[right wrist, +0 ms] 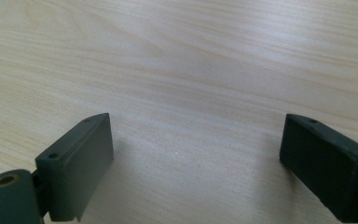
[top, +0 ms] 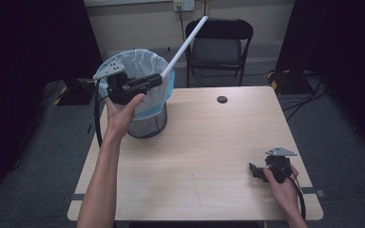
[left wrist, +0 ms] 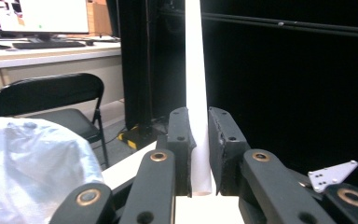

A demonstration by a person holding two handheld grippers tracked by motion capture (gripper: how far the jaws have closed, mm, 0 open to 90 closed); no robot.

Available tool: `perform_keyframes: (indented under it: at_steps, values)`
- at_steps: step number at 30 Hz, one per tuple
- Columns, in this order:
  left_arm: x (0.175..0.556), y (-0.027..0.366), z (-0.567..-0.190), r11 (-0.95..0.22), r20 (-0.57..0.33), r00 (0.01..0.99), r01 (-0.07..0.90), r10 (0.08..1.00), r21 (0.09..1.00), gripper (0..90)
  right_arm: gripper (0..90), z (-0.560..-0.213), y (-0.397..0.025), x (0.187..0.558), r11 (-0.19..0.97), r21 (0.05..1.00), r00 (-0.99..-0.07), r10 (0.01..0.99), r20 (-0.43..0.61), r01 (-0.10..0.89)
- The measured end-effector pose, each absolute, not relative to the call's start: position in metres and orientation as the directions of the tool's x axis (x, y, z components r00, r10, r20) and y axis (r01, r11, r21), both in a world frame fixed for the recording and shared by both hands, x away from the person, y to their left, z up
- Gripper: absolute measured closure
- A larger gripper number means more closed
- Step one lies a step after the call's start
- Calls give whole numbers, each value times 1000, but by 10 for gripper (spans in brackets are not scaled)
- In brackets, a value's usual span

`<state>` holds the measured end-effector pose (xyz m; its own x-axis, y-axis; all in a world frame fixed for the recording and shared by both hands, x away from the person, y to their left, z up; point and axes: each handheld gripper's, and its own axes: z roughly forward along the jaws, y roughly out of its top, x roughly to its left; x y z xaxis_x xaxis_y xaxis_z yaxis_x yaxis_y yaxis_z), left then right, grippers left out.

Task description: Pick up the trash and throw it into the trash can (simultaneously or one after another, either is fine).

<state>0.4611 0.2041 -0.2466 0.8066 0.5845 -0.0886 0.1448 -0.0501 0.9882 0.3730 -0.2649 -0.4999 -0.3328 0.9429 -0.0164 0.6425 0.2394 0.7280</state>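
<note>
A long white tube [top: 186, 43] slants up and to the right above the bin, its lower end pinched in my left gripper [top: 159, 78], which is shut on it. In the left gripper view the white tube [left wrist: 196, 84] rises straight up between the two black jaws of my left gripper [left wrist: 199, 140]. The mesh waste bin [top: 145, 114] with a pale blue liner [top: 140, 61] stands on the table's far left. My right gripper [top: 255, 171] rests low at the table's near right, open. In the right gripper view my right gripper [right wrist: 196, 154] holds its jaws wide apart over bare wood.
The wooden table [top: 204, 142] has a round cable hole [top: 222, 99] near its far edge. A black folding chair [top: 218, 45] stands behind the table. Cables [top: 299, 95] lie on the floor at the right. Dark curtains flank both sides.
</note>
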Motion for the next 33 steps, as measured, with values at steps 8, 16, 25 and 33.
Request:
perform_keyframes:
  at_steps: [8,16,25,33]
  values:
    - [471,215,-240,-75,-66,780,143,622,987,801,88,-500,-265,373,239,728,-333,943,-16,643]
    - [478,229,-235,-71,-66,755,148,653,986,801,88,-500,-265,373,239,728,-333,943,-16,643]
    - [485,254,-238,-66,-80,719,172,690,983,801,88,-500,-265,373,239,728,-333,943,-16,642]
    - [492,281,-239,-59,-94,683,198,725,978,799,88,-500,-265,373,239,728,-333,943,-16,643]
